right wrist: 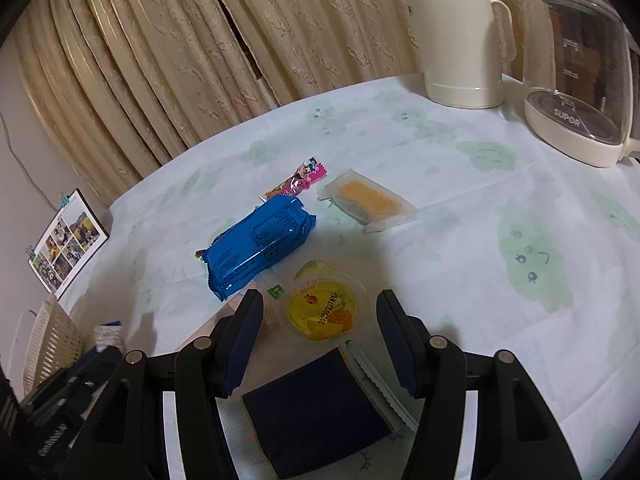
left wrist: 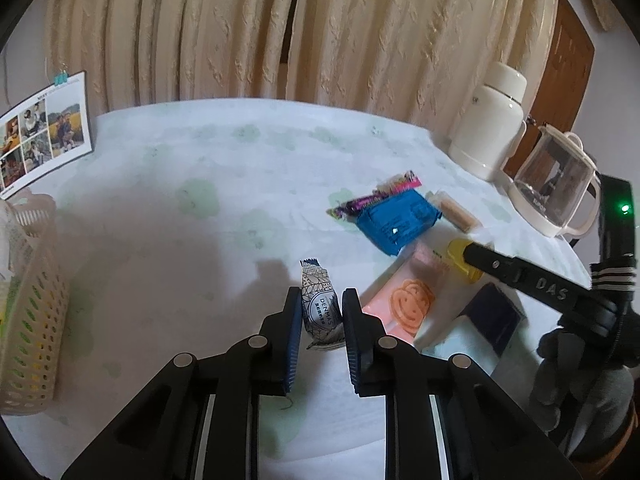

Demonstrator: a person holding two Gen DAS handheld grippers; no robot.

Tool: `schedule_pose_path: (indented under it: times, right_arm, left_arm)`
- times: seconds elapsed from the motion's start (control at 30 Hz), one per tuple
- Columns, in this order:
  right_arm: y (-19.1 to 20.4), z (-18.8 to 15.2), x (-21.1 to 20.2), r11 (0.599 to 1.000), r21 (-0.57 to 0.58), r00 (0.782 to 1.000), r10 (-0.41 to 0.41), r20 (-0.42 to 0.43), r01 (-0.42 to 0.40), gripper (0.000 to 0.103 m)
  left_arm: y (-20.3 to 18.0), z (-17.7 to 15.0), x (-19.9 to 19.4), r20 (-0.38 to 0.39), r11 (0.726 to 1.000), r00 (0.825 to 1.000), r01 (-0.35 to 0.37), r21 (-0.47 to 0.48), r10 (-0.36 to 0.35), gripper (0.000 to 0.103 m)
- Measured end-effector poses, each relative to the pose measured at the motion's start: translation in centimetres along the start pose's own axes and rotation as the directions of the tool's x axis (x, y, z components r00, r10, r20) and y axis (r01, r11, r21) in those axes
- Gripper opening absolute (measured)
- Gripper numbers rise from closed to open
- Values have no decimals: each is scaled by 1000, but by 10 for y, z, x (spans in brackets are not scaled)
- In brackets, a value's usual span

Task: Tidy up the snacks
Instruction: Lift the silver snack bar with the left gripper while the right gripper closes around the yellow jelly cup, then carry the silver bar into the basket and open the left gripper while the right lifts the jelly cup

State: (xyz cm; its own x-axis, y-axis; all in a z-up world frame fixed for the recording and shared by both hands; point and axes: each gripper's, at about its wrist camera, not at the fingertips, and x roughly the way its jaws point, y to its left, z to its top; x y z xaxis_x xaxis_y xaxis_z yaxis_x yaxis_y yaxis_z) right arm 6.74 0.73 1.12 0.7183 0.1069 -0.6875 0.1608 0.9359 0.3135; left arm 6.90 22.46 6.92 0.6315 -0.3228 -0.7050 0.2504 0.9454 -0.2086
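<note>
Bracketing the DENMAS wafer bar [left wrist: 320, 308], the left gripper [left wrist: 321, 334] stands narrow — pads just beside the wrapper, contact uncertain — the bar's long axis running away along the fingers, mid-table, the white basket [left wrist: 34, 320] at the left edge.

Right wrist view: the right gripper [right wrist: 320, 344] gapes wide — the pineapple jelly cup [right wrist: 322, 308] lies just ahead between the fingers.

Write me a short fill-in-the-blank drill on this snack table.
1. The left tool is closed on a small snack bar whose wrapper reads ____.
2. The right tool, wide open, hovers over a jelly cup coloured ____.
3. Beside the white flask stands a clear kettle branded ____.

Missing words: DENMAS; yellow; SUPOR
</note>
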Motion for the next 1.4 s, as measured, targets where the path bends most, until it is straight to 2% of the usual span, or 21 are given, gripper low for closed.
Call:
schedule_pose_path:
  times: [0.17, 0.3, 0.53, 0.63, 0.77, 0.93, 1.03, 1.1, 1.2, 1.4]
  right_arm:
    - [1, 2, 9, 1000, -8, 999, -10, -30, 9, 56]
    - [4, 2, 11, 999, -30, 999, -24, -37, 23, 45]
    - [4, 1, 9, 999, -31, 999, -21, -33, 20, 43]
    - [3, 2, 6, 1000, -22, 1000, -10, -20, 10, 43]
    - [1, 2, 0, 1000, 0, 1000, 22, 1, -22, 43]
    - [8, 2, -7, 998, -8, 997, 68, 28, -67, 43]
    - [13, 1, -10, 996, -19, 995, 93, 39, -92, 43]
    - [16, 0, -11, 994, -26, 993, 105, 45, -104, 43]
    - [18, -1, -12, 994, -29, 993, 110, 45, -108, 43]
    - [19, -1, -12, 994, -30, 993, 110, 46, -109, 43]
  left_arm:
    - [3, 2, -11, 41, 1000, 999, -7, -6, 8, 21]
    - [6, 3, -15, 56, 1000, 998, -14, -17, 15, 21]
    - [10, 4, -24, 90, 998, 995, -44, -33, 47, 21]
    - [14, 6, -32, 122, 997, 990, -65, -47, 70, 21]
    - [23, 8, -46, 179, 990, 975, -121, -74, 132, 21]
    - [39, 11, -68, 261, 971, 938, -196, -139, 227, 21]
    - [51, 10, -80, 301, 948, 903, -259, -186, 306, 21]
    - [59, 10, -88, 319, 924, 872, -315, -217, 372, 21]
    - [72, 9, -94, 317, 895, 843, -364, -257, 434, 21]
    - [96, 6, -102, 290, 847, 811, -413, -334, 509, 21]
